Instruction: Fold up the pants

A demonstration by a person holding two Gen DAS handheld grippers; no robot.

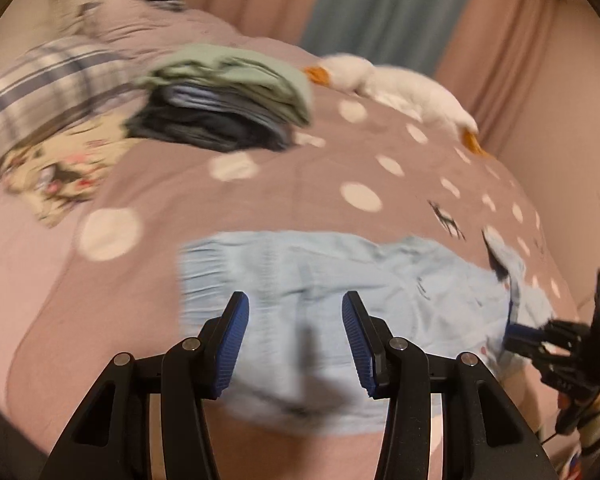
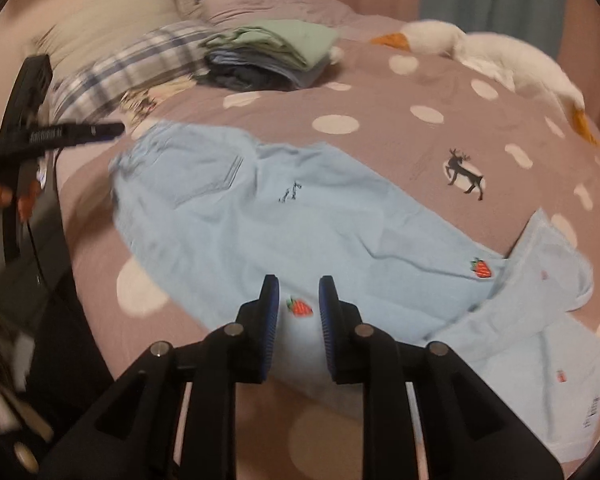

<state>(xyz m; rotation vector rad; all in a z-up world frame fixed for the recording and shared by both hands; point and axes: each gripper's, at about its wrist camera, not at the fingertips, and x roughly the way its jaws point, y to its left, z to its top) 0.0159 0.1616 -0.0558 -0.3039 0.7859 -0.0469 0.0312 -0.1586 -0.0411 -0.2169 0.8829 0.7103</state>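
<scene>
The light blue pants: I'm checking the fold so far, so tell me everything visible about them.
The light blue pants lie spread on the pink polka-dot bedcover, of thin, soft, wrinkled cloth. The gathered waistband points toward the folded clothes pile; a stitched pocket, small dark embroidery and two red strawberry patches show. The leg end is turned back, its pale inside and labels showing. Neither gripper grips them.

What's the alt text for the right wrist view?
Light blue pants with strawberry patches lie spread on a polka-dot bedspread, the right gripper open just above them. Behind: a stack of folded clothes and a white goose plush; the left gripper at left.
</scene>
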